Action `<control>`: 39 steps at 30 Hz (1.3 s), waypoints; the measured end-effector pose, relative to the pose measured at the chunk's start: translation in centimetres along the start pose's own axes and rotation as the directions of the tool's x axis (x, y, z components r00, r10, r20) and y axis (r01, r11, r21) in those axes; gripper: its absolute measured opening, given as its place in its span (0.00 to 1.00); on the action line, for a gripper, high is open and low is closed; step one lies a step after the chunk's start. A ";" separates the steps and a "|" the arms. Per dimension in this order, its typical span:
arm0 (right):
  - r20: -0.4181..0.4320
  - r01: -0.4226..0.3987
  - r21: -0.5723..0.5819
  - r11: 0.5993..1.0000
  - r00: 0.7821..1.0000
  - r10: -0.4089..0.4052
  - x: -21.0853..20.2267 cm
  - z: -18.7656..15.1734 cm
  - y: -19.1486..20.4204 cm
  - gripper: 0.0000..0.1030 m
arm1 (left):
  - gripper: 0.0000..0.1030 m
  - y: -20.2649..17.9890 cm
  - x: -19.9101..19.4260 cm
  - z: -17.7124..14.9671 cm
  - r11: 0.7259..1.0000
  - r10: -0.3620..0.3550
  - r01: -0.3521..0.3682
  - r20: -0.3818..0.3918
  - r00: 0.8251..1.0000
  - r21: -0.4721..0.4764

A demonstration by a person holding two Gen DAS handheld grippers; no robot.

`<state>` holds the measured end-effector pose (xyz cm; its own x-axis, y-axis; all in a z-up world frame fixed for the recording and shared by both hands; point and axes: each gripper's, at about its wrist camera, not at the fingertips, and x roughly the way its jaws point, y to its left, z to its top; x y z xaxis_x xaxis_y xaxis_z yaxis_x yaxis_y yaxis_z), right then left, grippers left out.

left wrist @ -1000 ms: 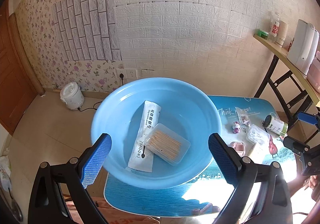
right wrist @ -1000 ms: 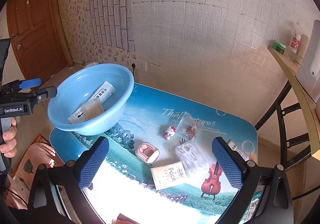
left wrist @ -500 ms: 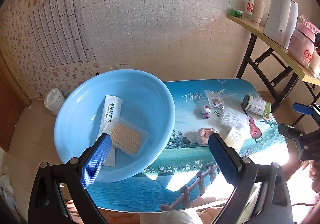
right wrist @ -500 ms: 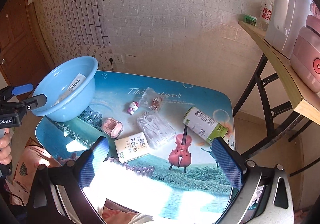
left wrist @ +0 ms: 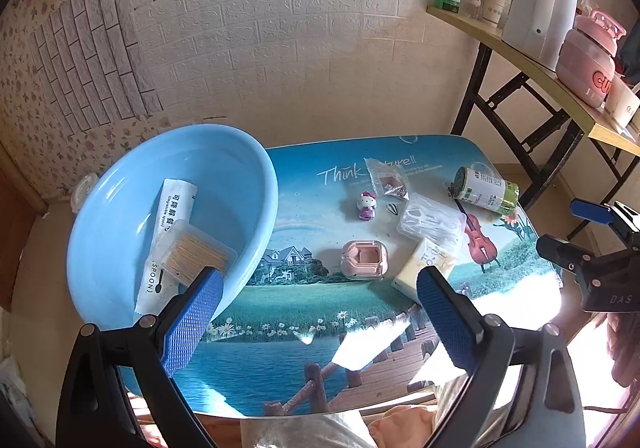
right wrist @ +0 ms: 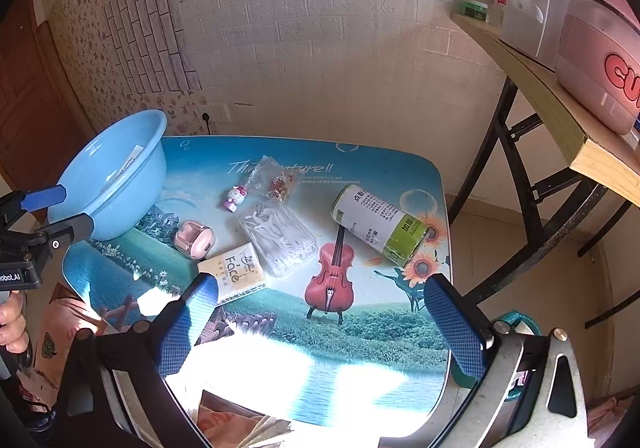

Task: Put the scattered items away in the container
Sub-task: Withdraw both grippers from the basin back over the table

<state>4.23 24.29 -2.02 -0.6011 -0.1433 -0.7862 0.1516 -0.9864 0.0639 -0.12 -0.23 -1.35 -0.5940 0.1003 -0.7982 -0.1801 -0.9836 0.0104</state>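
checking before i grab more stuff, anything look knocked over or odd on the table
The green and white canister lies on its side near the table's right edge, so it could roll. The blue basin sits at the left end, apparently overhanging the edge. Nothing looks spilled or damaged. Both grippers, left and right, are open and empty.

Blue basin holding 2 packs; 6 items scattered on table.

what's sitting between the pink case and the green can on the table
The clear floss pick box lies between pink case and green can, clearest in the right wrist view.
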 end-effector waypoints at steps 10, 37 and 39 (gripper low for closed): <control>-0.013 0.022 0.045 0.999 1.000 -0.021 0.2 -1.1 -2.5 1.00 | 0.95 -1.0 1.0 -0.1 1.000 -0.013 0.013 -0.011 1.000 -0.009; -0.041 0.030 0.082 0.996 0.999 -0.027 1.5 -1.8 -2.6 1.00 | 0.95 -1.1 2.2 -0.9 0.999 -0.039 0.039 -0.031 0.999 0.011; -0.042 0.031 0.081 0.996 0.999 -0.028 1.6 -1.8 -2.6 1.00 | 0.95 -1.1 2.4 -1.0 0.999 -0.041 0.042 -0.033 0.999 0.013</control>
<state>4.30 26.80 -4.56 -0.5720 -0.1121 -0.8126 0.0685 -0.9937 0.0889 -0.56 0.93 -3.87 -0.5598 0.1358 -0.8174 -0.2147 -0.9766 -0.0152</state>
